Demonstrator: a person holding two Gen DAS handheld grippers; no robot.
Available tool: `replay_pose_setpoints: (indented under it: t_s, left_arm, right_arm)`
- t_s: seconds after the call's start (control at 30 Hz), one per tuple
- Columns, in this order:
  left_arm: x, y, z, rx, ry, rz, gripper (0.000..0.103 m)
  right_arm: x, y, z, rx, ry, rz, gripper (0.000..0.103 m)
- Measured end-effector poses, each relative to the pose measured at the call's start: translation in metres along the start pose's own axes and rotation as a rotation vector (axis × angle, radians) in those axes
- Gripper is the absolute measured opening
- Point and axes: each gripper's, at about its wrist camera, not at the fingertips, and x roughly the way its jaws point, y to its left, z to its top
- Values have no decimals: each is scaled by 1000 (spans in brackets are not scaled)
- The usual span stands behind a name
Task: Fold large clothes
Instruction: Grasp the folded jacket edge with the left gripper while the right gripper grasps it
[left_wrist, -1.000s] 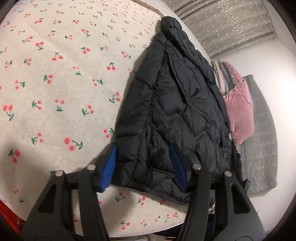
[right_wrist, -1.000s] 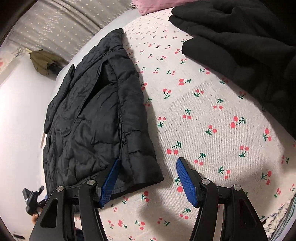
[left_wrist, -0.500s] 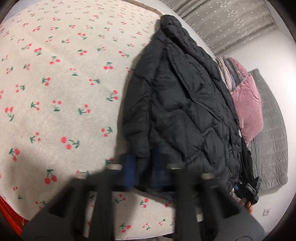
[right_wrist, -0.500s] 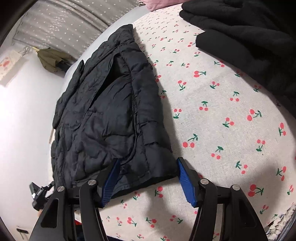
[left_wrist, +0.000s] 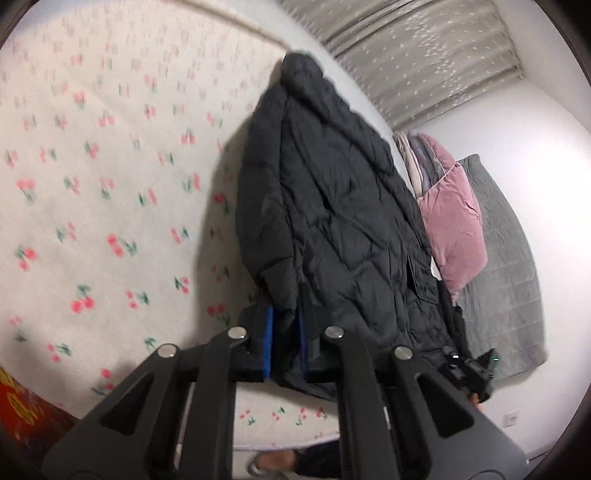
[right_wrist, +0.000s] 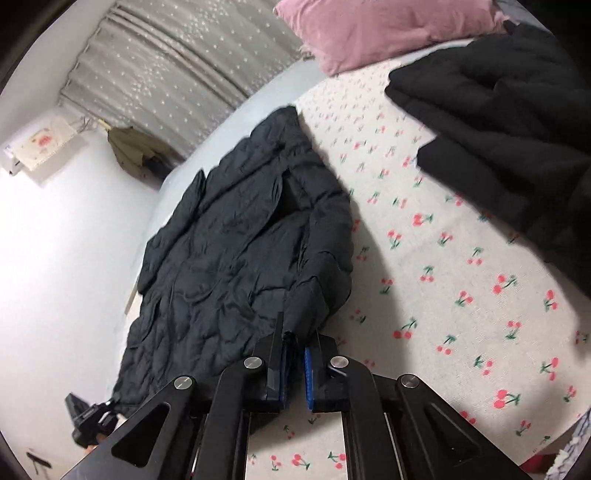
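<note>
Both the left gripper (left_wrist: 286, 341) and right gripper (right_wrist: 295, 369) pinch the jacket (left_wrist: 332, 221) hem on the bed (left_wrist: 110, 184); next, lift and fold it toward the collar.

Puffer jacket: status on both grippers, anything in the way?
Left gripper shut on puffer jacket hem. Right gripper shut on its other corner. Black fleece garment lies apart, on the cherry-print sheet.
</note>
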Motion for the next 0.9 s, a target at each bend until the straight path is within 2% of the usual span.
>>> replay_pose_setpoints:
  t_s: [0.07,0.13,0.2,0.27,0.4,0.43,0.47,0.5,0.53,0.57,0.6,0.73,0.8,0.9]
  left_arm:
    - [2,4,1,-33,6,-1,16]
    - [3,7,0,-48,11,6,32]
    - [5,10,-1,-67,24,10,42]
    - [8,12,-3,-81,36,17,42]
    - [8,9,-9,-57,29,37,43]
    - [8,6,-10,-38,23,48,41]
    - [10,3,-9,-25,18,57,35]
    - [12,0,-9,-10,10,73,13]
    - [12,-2,-9,3,7,79,12]
    - [10,-3,-9,7,-3,77,12]
    - [9,-4,-8,10,-10,74,11]
    - [-4,-7,-10,21,-41,32,9]
    - [-14,-5,-12,-1,-59,-13,8]
    - [-29,-10,-16,-19,-87,-67,8]
  right_arm:
    - [8,-5,0,33,35,-19,18]
    - [14,-18,-3,92,68,-22,24]
    - [19,-31,-2,155,93,-18,31]
    - [24,-41,-3,217,110,-20,38]
    - [27,-40,-5,202,110,-44,40]
    - [29,-36,-5,186,108,-44,40]
    - [30,-33,-6,172,102,-46,40]
    - [30,-31,-7,159,96,-51,40]
    - [27,-31,-7,146,82,-58,33]
    - [26,-28,-7,137,69,-61,16]
    - [22,-25,-6,122,45,-55,11]
    - [0,-9,-3,72,-50,-1,7]
    - [-9,-5,-2,58,-85,18,6]
    - [-30,1,-3,62,-157,96,5]
